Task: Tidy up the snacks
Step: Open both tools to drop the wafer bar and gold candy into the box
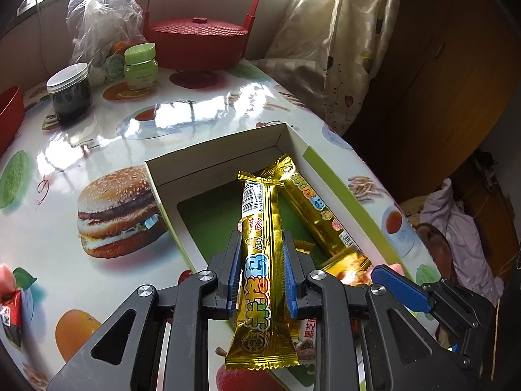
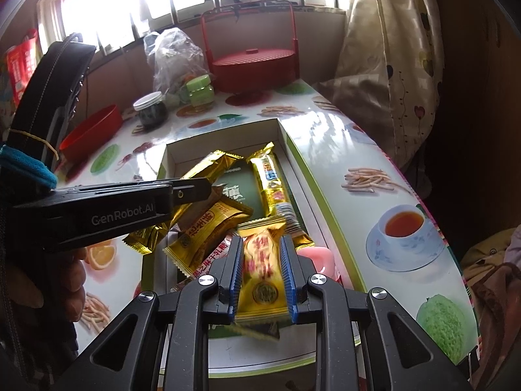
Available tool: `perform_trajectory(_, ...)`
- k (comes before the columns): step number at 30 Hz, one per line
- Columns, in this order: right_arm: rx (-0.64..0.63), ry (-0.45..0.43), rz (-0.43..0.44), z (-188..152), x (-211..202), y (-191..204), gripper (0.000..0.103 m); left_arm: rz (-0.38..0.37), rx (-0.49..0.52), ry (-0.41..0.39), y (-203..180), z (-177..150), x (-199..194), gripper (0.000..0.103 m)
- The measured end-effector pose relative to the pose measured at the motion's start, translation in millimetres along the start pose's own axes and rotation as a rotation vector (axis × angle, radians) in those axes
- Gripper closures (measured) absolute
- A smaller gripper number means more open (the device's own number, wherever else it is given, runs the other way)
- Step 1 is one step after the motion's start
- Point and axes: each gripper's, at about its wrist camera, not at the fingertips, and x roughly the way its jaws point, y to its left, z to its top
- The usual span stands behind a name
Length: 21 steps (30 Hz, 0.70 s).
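My left gripper (image 1: 262,241) is shut on a long gold snack bar (image 1: 260,215), which hangs over the open white-and-green box (image 1: 208,153). A second long gold bar (image 1: 312,208) lies in the box on the right. In the right wrist view my right gripper (image 2: 261,244) is shut on a small gold packet with red characters (image 2: 262,270), above the near end of the box (image 2: 293,150). Several gold packets (image 2: 208,228) lie inside it. The left gripper (image 2: 195,190) reaches in from the left with its bar (image 2: 208,166).
A red lidded basket (image 1: 198,39), two jars (image 1: 70,91) and a plastic bag (image 1: 101,13) stand at the table's far end. A red bowl (image 2: 94,130) sits at the left. The table edge (image 2: 423,202) and a curtain (image 2: 384,49) lie to the right. Something pink (image 2: 317,257) lies by the box.
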Motion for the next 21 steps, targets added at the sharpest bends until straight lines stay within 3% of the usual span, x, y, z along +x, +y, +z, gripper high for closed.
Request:
perform_trajectory(12, -0.002, 0.001, -0.002, 0.6, 0.1, 0.3, 0.082, 0.001, 0.0, 0.005, -0.7, -2.0, 1.4, 0.079)
perform_trajectory(18, -0.001, 0.0, 0.001, 0.3, 0.1, 0.2, 0.078, -0.002, 0.006, 0.004, -2.2, -2.9, 0.1, 0.066)
perform_trajectory(21, -0.003, 0.002, 0.002, 0.9, 0.6, 1.5, 0.075, -0.006, 0.005, 0.003, -2.4, -3.3, -1.4, 0.065)
